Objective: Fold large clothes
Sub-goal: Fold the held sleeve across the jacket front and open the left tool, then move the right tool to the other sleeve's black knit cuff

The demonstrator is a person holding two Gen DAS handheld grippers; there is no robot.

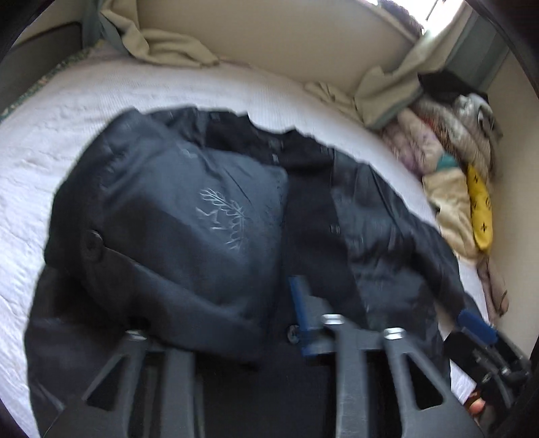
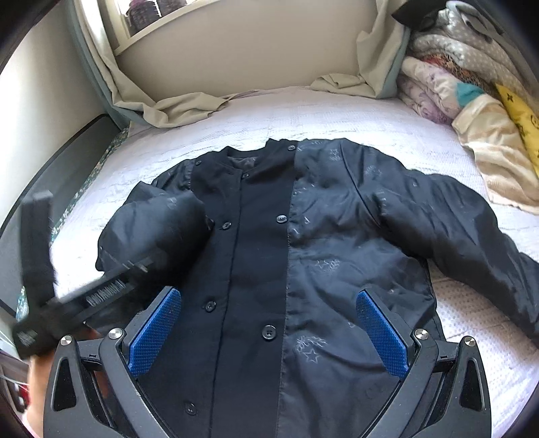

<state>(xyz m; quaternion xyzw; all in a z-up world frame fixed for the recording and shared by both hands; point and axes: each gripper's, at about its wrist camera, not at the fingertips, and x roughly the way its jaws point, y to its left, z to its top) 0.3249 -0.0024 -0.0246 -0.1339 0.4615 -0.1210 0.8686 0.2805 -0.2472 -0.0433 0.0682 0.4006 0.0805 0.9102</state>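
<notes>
Left wrist view blurred; jacket (image 1: 188, 215) covers left fingers (image 1: 299, 316).

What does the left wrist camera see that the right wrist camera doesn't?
Only the left wrist view shows a silvery leafy crest stitched on the folded-in sleeve. Only the right wrist view shows a shelf with jars up by the window, and little stitched stars. Both show the dark jacket on the white bed, the bedding pile, the yellow cushion, and the open right tongs.
</notes>
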